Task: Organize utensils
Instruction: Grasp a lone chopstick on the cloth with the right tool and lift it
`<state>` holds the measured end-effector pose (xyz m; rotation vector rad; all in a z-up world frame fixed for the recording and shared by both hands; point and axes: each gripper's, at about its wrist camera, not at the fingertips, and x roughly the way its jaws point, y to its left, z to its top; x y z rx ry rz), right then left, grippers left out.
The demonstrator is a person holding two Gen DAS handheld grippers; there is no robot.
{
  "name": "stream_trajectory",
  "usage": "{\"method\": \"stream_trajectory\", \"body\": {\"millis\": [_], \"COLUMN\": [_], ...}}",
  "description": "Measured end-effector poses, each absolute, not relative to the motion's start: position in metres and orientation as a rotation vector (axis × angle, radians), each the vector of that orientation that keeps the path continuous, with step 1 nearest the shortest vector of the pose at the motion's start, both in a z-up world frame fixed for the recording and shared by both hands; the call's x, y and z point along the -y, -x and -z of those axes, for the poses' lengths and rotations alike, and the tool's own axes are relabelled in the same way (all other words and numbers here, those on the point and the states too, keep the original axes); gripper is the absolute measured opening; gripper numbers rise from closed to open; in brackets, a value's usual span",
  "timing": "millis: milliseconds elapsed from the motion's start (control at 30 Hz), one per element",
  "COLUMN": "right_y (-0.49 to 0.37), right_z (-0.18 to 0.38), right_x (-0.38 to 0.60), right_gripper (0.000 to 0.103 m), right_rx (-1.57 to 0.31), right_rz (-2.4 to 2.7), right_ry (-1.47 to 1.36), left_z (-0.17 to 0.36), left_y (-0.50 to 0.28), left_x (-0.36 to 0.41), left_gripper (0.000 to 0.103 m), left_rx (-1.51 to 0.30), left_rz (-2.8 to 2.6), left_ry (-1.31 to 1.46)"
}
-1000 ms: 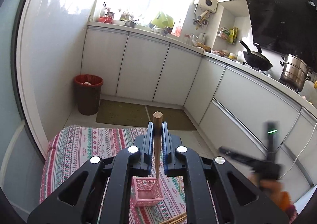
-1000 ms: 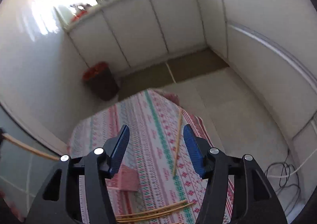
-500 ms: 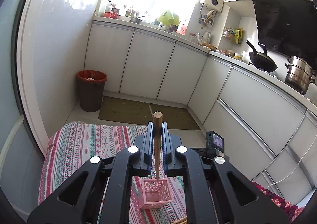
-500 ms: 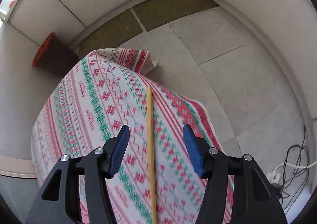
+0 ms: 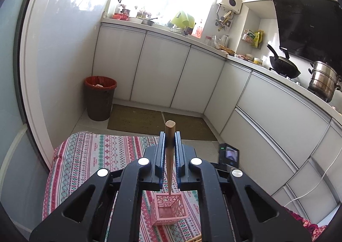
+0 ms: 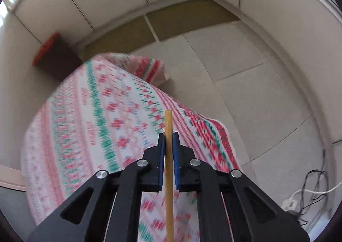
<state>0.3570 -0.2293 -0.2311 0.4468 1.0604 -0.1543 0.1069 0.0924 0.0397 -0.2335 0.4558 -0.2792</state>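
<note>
Two chopsticks are in my grips rn, one per hand, and none sits fully in the pink basket (image 5: 168,210) yet, as far as I can see. So I judge the task is in an early-to-middle stage.

Left side first: my left gripper (image 5: 170,147) is pinched tight on a brown chopstick (image 5: 170,156), held near upright w/ the thick end above the pads and the thin tip pointing down, right at the basket's open top. Can't tell if the tip is already inside or just above the rim. The basket stands on the patterned tablecloth (image 5: 89,156). At the bottom edge of the left view a few more light sticks (image 5: 195,238) peek out on the cloth, so there's more to collect. Gripper is level-ish, facing the kitchen cabinets, high over the table.

Right side: my right gripper (image 6: 168,145) is pressed together on a pale chopstick (image 6: 168,177), which runs straight along the finger line and pokes out past the pads. This gripper tilts down over the cloth's right edge toward the floor; the view is blurred, so it's prob. moving. Whether that stick is lifted clear of the cloth I can't tell.

Left to do, I reckon: drop the brown one in, bring the pale one over, then the rest.
</note>
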Motion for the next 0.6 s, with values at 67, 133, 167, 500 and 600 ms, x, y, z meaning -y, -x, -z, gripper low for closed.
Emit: {"method": "stream_trajectory", "body": {"millis": [67, 133, 167, 500, 600], "right_y": [-0.328, -0.297, -0.28, -0.164, -0.142], "right_z": [0.198, 0.161, 0.142, -0.015, -0.026], "right_x": [0.227, 0.224, 0.223, 0.192, 0.185], "right_gripper": [0.007, 0.008, 0.008, 0.008, 0.008], "right_rx": [-0.962, -0.861, -0.812, -0.449, -0.386], "right_rz": [0.127, 0.099, 0.084, -0.093, -0.09], "right_ry": [-0.462, -0.48, -0.499, -0.585, -0.564], "left_z": [-0.042, -0.042, -0.042, -0.051, -0.051], "left_y": [-0.103, -0.101, -0.101, -0.099, -0.099], "left_x": [-0.097, -0.101, -0.102, -0.108, -0.102], "left_gripper": [0.007, 0.007, 0.007, 0.007, 0.007], "left_rx": [-0.449, -0.45, -0.453, -0.43, -0.426], "left_rz": [0.28, 0.282, 0.283, 0.295, 0.286], "left_ry": [0.246, 0.265, 0.27, 0.347, 0.325]}}
